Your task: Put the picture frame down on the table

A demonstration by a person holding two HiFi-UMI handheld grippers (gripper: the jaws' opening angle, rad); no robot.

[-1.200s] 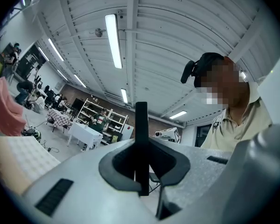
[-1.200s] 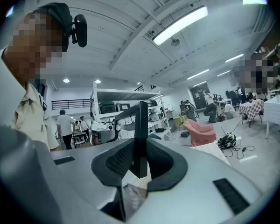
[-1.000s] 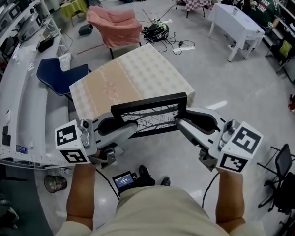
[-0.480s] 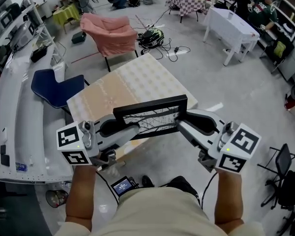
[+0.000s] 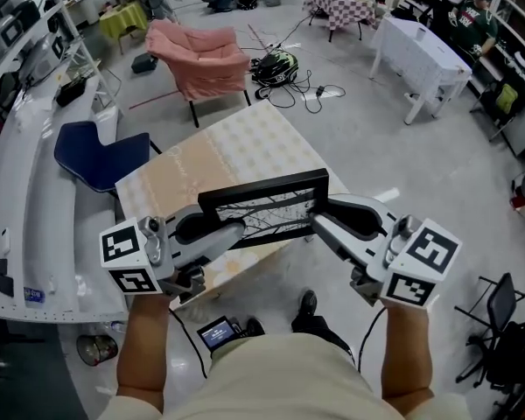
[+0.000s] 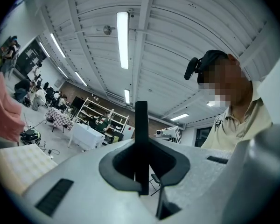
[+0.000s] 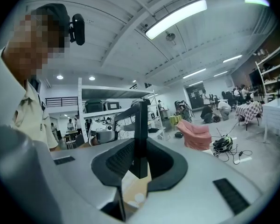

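Picture frame (image 5: 264,210), pinched at 9 and 3 o'clock by your clamped left gripper (image 5: 213,227) and right gripper (image 5: 320,219), hangs balanced over the table (image 5: 245,134) at its 6 o'clock edge.

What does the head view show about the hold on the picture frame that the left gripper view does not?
Only the head view shows the picture frame face-on, held over the near edge of the table, with the right gripper on its right side. Only the left gripper view shows the frame's thin edge clamped between the jaws, under the ceiling lights. Both show the left gripper shut on the frame, which is not yet set down.
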